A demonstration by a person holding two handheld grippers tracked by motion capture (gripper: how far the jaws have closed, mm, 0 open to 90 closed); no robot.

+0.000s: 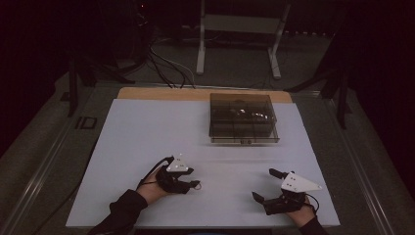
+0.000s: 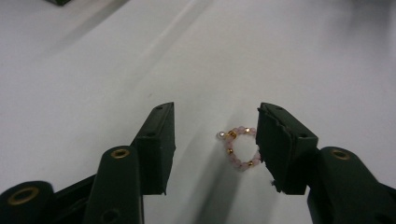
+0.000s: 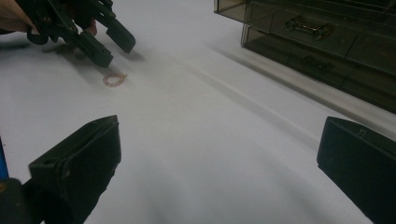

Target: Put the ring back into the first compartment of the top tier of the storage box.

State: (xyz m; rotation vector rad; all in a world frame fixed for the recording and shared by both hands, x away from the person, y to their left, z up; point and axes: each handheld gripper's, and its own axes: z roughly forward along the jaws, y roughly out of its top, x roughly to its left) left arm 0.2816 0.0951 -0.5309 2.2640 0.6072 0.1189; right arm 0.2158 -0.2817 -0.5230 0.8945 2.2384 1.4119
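Bead ring (image 2: 239,148) lies partly hidden behind left gripper's (image 2: 215,140) fingers (image 2: 280,144).

I see a white table top (image 1: 147,147) with a wooden strip (image 1: 161,93) along its far edge, in a dim room. Beyond it a grey floor (image 1: 235,63) carries black cables (image 1: 166,66) and a white frame (image 1: 240,29).

the desk (image 1: 147,142) wears a smooth, matt white sheet, with bare light wood showing along its far edge; the drawer box (image 1: 243,119) is glossy, smoke-tinted see-through plastic with shiny metal-looking handles; the bead ring (image 2: 239,148) strings glossy pink beads with small gold, metallic-looking ones; the left hand-held gripper (image 2: 215,140) is matt black plastic with brass-coloured insets; its top plate looks flat, pale and matt.
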